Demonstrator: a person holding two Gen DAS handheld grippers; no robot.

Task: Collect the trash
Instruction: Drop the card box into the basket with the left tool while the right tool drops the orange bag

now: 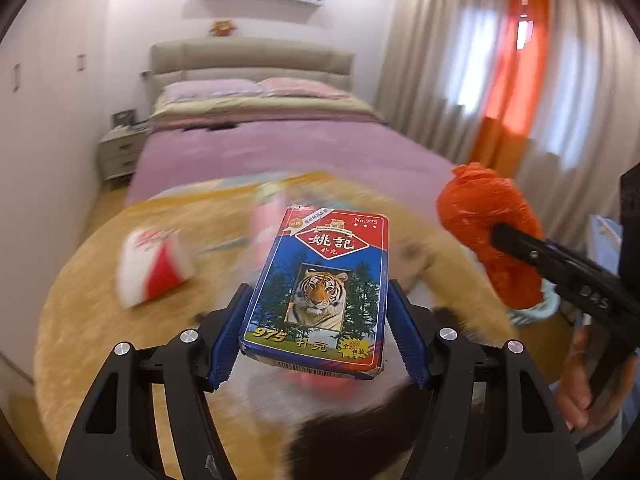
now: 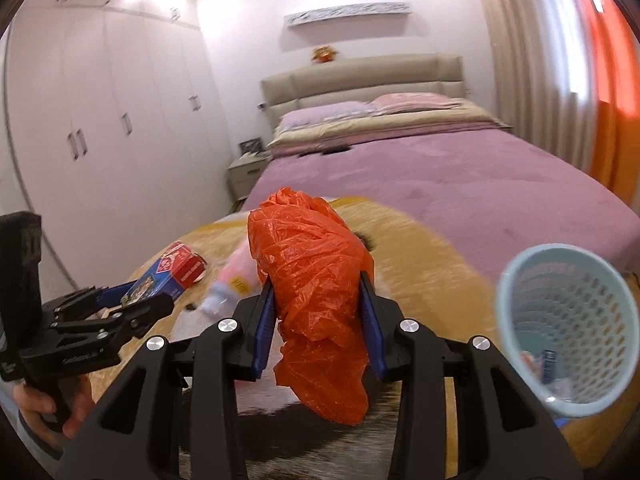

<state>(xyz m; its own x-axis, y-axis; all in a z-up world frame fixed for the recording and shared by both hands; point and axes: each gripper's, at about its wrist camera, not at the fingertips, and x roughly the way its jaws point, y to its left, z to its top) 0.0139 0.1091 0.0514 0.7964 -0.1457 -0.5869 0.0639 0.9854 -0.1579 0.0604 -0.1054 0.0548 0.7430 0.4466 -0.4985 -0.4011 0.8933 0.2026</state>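
My left gripper point(image 1: 318, 320) is shut on a blue and red playing-card box with a tiger picture point(image 1: 320, 280), held above the yellow round rug point(image 1: 92, 264). It also shows in the right wrist view point(image 2: 150, 282). My right gripper point(image 2: 318, 312) is shut on a crumpled orange plastic bag point(image 2: 316, 280), which shows at the right of the left wrist view point(image 1: 492, 232). A light blue mesh basket point(image 2: 564, 328) stands to the right, with a few small items inside.
A red and white packet point(image 1: 154, 268) and a pink and white plastic item point(image 2: 236, 280) lie on the rug, blurred. A bed with a purple cover point(image 2: 440, 184) stands beyond. White wardrobes point(image 2: 100, 120) line the left wall and curtains point(image 1: 460, 60) hang at the right.
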